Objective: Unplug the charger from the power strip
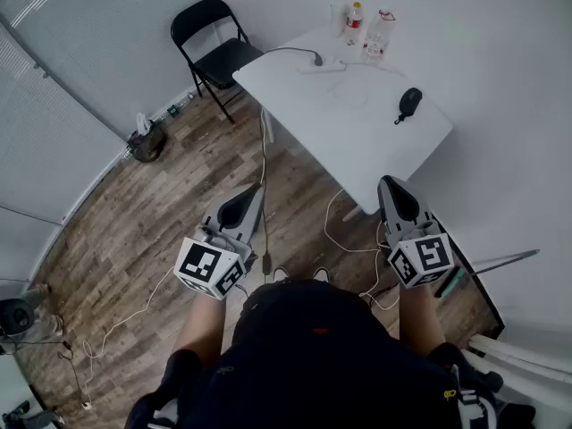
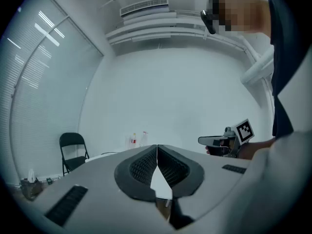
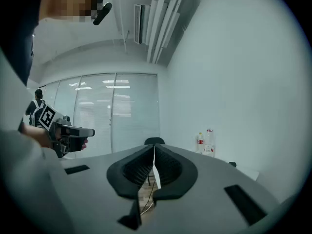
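Note:
A white power strip (image 1: 323, 63) lies at the far end of the white table (image 1: 357, 141). A black charger plug (image 1: 317, 59) sits in it, and its cable runs off to the left. My left gripper (image 1: 238, 211) and right gripper (image 1: 397, 197) hang level over the floor, well short of the table's near edge. Both are shut with nothing between the jaws. In the left gripper view the jaws (image 2: 157, 148) meet at the tip, and the right gripper (image 2: 225, 141) shows beside them. The right gripper view shows its jaws (image 3: 154, 148) closed too.
A black mouse (image 1: 409, 102) and two bottles (image 1: 366, 29) are on the table. A black folding chair (image 1: 214, 52) stands at its far left, with a dark bag (image 1: 147, 141) by the blinds. White cables (image 1: 344, 231) trail over the wood floor. A wall runs along the right.

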{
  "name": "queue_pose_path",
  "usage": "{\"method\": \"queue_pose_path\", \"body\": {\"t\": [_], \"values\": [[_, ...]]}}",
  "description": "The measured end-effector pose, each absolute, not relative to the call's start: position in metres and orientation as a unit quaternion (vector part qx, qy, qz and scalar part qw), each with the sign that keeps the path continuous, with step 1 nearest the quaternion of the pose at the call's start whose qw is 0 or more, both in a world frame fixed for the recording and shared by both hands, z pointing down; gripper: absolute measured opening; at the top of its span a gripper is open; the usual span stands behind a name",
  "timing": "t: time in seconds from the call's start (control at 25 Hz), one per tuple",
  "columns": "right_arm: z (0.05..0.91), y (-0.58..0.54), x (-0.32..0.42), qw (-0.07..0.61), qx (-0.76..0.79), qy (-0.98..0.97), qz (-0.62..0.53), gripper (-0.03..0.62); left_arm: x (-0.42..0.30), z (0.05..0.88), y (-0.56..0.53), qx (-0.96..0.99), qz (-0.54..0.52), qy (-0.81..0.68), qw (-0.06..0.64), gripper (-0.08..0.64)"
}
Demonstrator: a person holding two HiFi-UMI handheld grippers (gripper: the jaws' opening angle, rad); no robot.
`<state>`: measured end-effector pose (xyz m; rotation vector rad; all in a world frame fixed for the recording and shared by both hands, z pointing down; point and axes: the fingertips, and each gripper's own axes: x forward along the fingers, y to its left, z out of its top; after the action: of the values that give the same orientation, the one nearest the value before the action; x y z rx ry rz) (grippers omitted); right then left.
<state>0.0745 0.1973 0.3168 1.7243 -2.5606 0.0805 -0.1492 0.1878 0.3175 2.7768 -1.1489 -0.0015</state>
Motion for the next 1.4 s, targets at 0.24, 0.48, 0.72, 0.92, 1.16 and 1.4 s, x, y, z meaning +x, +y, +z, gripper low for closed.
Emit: {"method": "queue_pose_path", "body": {"t": [0.24, 0.48, 0.72, 0.92, 1.16, 1.4], "values": [[0.318, 0.194, 0.072, 0.029, 0.556, -0.83, 0.026, 0.026, -0.149, 0.317, 0.186, 0.922, 0.002, -0.381, 0.067, 0.023], [0.321, 0.195, 0.066, 0.034, 0.55, -0.834, 0.024, 0.026, -0.151, 0.319, 0.188, 0.922, 0.002, -0.382, 0.067, 0.023], [0.32, 0.199, 0.061, 0.025, 0.539, -0.841, 0.029, 0.028, -0.151, 0.319, 0.191, 0.921, 0.005, -0.383, 0.071, 0.023], [0.322, 0.201, 0.063, 0.02, 0.535, -0.844, 0.036, 0.028, -0.148, 0.32, 0.196, 0.92, 0.006, -0.386, 0.07, 0.023], [0.324, 0.205, 0.068, 0.022, 0.524, -0.851, 0.038, 0.028, -0.142, 0.319, 0.202, 0.916, 0.005, -0.396, 0.069, 0.023], [0.326, 0.21, 0.083, 0.019, 0.51, -0.859, 0.041, 0.028, -0.128, 0.318, 0.212, 0.911, 0.003, -0.408, 0.067, 0.023]]}}
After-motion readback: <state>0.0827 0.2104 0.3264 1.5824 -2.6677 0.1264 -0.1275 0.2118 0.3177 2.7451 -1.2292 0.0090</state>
